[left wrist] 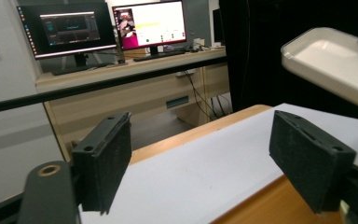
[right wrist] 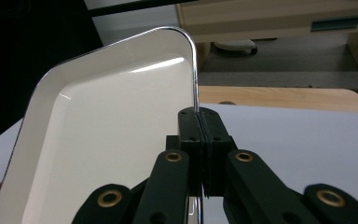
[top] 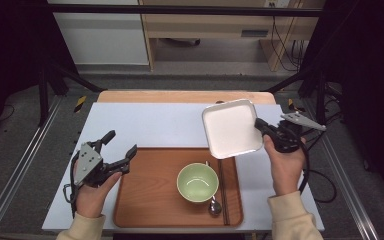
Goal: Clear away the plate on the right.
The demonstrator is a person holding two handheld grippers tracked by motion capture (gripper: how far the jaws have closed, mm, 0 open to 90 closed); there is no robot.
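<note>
White square plate (top: 230, 128), rounded corners, raised rim, empty. Held off the table, tilted, over the tray's far right corner. Its right edge is pinched in the right gripper (top: 261, 126).

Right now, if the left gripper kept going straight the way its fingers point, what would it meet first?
Probably nothing close: the left gripper is open, empty, and aimed across bare white mat. The white dish held by the right gripper hangs higher and to one side, likely out of line, though depth is unclear.
</note>
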